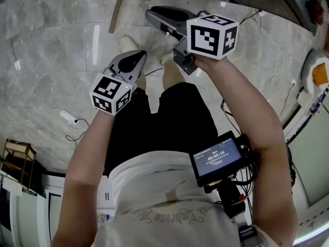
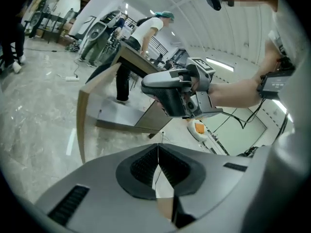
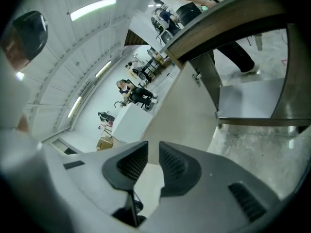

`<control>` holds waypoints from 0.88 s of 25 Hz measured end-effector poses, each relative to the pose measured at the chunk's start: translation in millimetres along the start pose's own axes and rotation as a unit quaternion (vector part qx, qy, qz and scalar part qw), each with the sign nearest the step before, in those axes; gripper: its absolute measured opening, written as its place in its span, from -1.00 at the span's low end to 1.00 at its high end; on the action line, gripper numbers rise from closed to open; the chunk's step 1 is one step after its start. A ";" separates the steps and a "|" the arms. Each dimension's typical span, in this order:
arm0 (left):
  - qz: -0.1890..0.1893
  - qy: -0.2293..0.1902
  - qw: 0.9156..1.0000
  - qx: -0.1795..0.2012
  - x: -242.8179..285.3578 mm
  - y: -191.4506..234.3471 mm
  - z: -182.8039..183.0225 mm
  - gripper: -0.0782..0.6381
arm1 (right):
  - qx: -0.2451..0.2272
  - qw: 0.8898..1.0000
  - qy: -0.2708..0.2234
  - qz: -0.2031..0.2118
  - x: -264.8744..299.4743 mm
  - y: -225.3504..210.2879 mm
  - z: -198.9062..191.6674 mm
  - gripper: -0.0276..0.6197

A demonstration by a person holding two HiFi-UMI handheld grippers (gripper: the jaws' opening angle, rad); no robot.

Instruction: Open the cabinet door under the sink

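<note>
The cabinet door (image 2: pixel 79 123) under the counter (image 3: pixel 218 24) seems to stand already swung out, and both grippers are well apart from it. The left gripper (image 2: pixel 156 166) is fully closed and empty. The right gripper (image 3: pixel 153 165) keeps a narrow gap with nothing inside. To open the door wider, I would push its free edge gently along the hinge arc, not pull it straight.

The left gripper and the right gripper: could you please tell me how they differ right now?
The grey left gripper has its black ribbed fingers pressed together; the grey right gripper has its fingers slightly apart. In the head view the left gripper sits nearer the person, while the right gripper reaches further out. Both are empty and carry a black-and-white marker cube.
</note>
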State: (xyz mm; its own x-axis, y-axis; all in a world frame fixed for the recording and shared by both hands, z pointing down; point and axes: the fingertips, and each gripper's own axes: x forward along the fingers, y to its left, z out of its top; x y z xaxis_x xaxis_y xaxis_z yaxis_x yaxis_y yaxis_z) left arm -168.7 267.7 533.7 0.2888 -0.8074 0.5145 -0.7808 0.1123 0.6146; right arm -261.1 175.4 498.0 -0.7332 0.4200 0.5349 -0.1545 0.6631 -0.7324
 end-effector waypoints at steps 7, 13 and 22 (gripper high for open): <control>-0.018 0.032 0.998 0.045 56.6 -49.1 16.0 -0.75 | -0.019 0.996 -0.068 -0.054 -103.6 -56.3 -4.8 -0.82; -0.032 0.043 0.996 0.068 106.7 -87.3 31.5 -0.75 | -0.118 0.983 -0.058 -0.124 -182.5 -105.9 -37.0 -0.86; -0.046 0.066 0.992 0.099 189.8 -144.6 53.7 -0.75 | -0.036 0.973 -0.125 -0.190 -306.4 -189.0 -77.1 -0.86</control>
State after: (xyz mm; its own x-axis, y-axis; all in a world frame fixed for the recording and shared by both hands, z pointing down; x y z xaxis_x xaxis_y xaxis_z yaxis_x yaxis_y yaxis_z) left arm -30.7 67.1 510.4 0.4241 -0.7249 0.5428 -0.8374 -0.0855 0.5399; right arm 43.8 -30.9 505.0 -0.7720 -0.0221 0.6352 -0.4056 0.7865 -0.4657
